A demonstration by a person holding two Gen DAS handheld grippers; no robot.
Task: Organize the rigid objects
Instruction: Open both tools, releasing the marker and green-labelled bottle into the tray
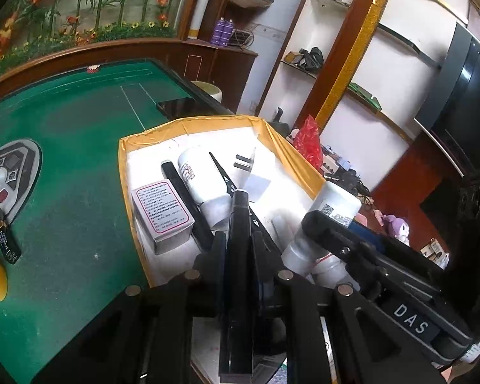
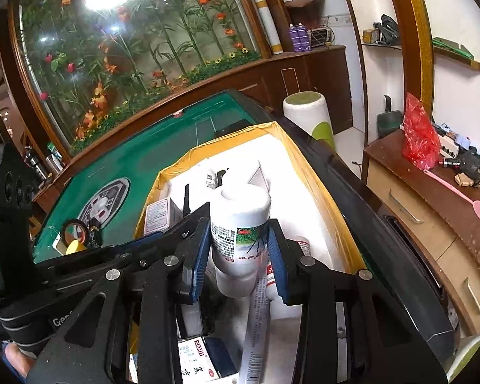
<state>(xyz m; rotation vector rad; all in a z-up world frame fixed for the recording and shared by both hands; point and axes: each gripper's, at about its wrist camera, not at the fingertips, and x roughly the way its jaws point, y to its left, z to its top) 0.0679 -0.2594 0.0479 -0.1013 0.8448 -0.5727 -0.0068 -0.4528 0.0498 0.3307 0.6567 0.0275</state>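
Over the yellow-rimmed box [image 1: 124,172] on the green table [image 1: 73,147], both grippers carry items.

The left gripper [image 1: 238,243] is clenched on a slim black pen-like stick [image 1: 240,211], and the right gripper [image 2: 236,240] grasps a white plastic bottle [image 2: 240,217] around its labelled middle, above the box's white lining. The bottle looks light, stiff and smooth, so likely slippery; mid-body is the sensible hold. The stick seems rigid and thin, prone to pivoting.
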